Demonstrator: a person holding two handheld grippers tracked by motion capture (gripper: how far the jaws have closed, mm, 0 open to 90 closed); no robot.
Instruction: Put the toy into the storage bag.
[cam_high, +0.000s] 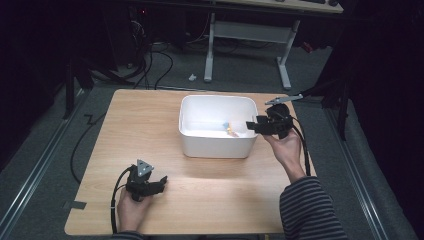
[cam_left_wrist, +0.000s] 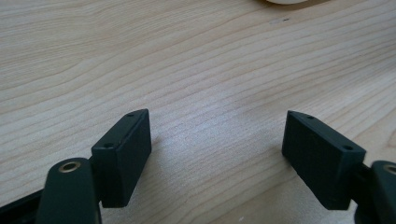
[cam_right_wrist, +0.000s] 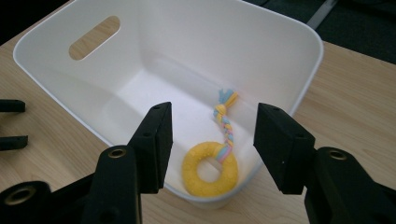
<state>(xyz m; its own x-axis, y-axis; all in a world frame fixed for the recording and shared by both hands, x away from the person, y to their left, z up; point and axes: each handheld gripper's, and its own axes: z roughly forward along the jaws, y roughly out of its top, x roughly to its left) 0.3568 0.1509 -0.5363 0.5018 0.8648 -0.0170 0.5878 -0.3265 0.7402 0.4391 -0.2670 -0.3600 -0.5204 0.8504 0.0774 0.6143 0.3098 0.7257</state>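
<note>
With the ring toy (cam_right_wrist: 210, 168) lying in the bin (cam_right_wrist: 299, 35) at 6 o'clock, we lift our right gripper (cam_right_wrist: 212, 140), jaws empty and half-wide, straight clear.

Left gripper (cam_high: 159, 183) low near the table's front edge, jaws spread wide, nothing between, right gripper (cam_high: 250, 125) raised in an upturned hand (cam_high: 286, 146), jaws parted, empty

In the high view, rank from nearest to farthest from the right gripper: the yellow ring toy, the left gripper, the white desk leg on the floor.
From the right gripper:
1. Yellow ring toy, inside the white bin, just beside it.
2. White desk leg, beyond the table.
3. Left gripper, near table edge.
</note>
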